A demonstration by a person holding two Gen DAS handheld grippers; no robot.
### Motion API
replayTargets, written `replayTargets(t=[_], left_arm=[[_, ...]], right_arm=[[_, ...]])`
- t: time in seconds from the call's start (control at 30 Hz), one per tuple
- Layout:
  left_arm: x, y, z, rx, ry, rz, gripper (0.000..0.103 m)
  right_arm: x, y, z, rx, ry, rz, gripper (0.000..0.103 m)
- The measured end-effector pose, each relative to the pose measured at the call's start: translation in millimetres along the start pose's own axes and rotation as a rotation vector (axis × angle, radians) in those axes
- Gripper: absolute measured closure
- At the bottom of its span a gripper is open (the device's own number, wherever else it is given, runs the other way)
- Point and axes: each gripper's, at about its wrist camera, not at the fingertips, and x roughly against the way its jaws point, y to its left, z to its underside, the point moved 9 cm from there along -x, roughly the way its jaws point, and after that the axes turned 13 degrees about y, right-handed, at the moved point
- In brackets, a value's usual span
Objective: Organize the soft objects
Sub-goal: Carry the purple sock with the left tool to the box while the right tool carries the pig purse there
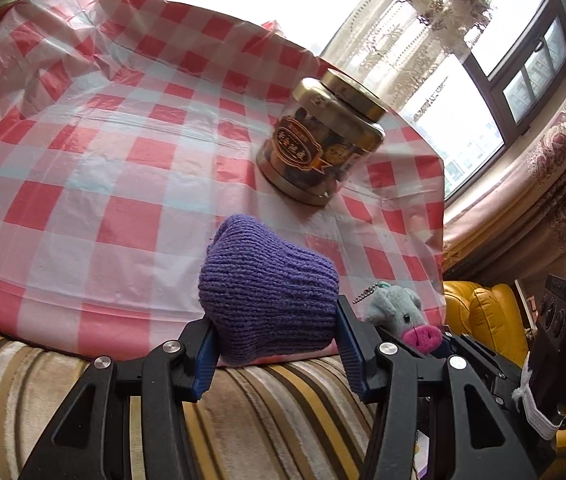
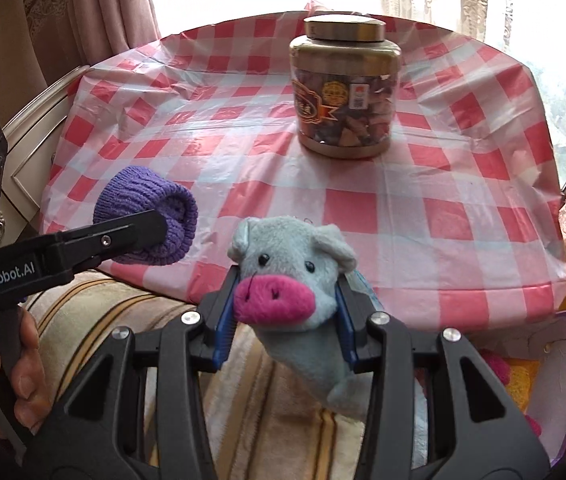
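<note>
Jaws of the left gripper [image 1: 275, 332] are clamping a purple knit bundle [image 1: 269, 296]; those of the right gripper [image 2: 285, 316] are pinching a grey plush pig [image 2: 289, 280] by its head. Both soft objects are hanging above the checked tablecloth's [image 1: 83, 160] near edge, probably being carried. A jar [image 2: 345, 88] is standing toward the far edge.

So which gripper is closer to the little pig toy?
Right. The right gripper is shut on the pig toy, squeezing its head between its fingers. The left gripper sits just beside it, holding the purple knitted roll.
</note>
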Motion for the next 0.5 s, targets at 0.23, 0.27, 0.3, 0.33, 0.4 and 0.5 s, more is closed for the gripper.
replayTargets(t=[0.23, 0.27, 0.3, 0.33, 0.4, 0.5], left_arm=[[-16.9, -45.5, 13.9, -0.083, 0.056, 0.049, 0.050], [-19.3, -50.9, 15.5, -0.090, 0.066, 0.057, 0.050], [-21.7, -56.7, 17.4, -0.099, 0.074, 0.065, 0.050], [-24.2, -63.3, 19.3, -0.111, 0.081, 0.071, 0.050], [-28.7, -76.0, 24.1, -0.139, 0.095, 0.081, 0.050], [-36.5, -93.8, 31.0, -0.176, 0.119, 0.093, 0.050]], right_arm=[[12.9, -54.6, 26.6, -0.066, 0.018, 0.070, 0.057], [15.3, -63.4, 30.5, -0.079, 0.020, 0.084, 0.057], [17.6, -71.9, 34.1, -0.092, 0.021, 0.098, 0.057], [19.8, -80.3, 38.0, -0.105, 0.024, 0.113, 0.057], [23.8, -96.6, 46.9, -0.134, 0.034, 0.143, 0.057], [30.3, -118.3, 61.4, -0.176, 0.047, 0.182, 0.056]])
